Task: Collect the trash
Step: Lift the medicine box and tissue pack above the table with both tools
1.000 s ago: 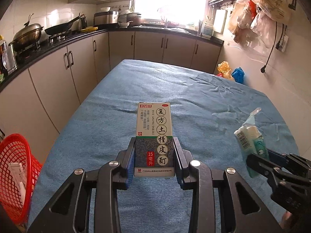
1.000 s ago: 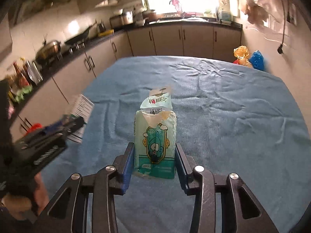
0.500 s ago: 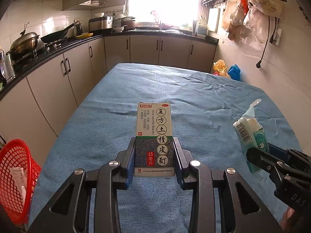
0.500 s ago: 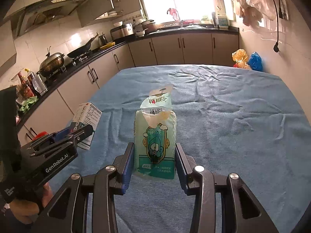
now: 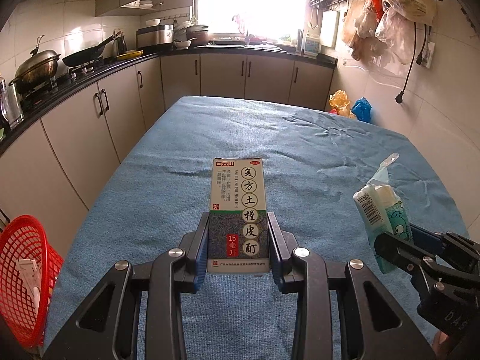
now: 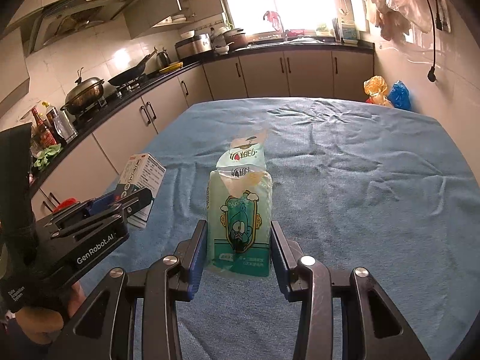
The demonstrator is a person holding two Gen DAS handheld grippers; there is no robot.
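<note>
While both tools are held above the blue-clothed worktop (image 5: 300, 156), each pair of tongs is clamped on a piece of rubbish. The left tongs (image 5: 238, 240) grip a white and dark green medicine box (image 5: 238, 213) by its lower sides, its printed face towards the camera and its top end pointing away over the cloth. The right tongs (image 6: 239, 246) pinch a pale green tissue packet (image 6: 240, 210) with a cartoon figure on the front; its torn clear flap sticks up at the far end. In the right wrist view the left tool sits off to the left with the box in it, held in a person's hand (image 6: 33, 315). A red mesh basket (image 5: 27, 273) stands beside the worktop's left edge, below its level, with something white inside, perhaps a small carton, though the view is too distorted to be sure.
</note>
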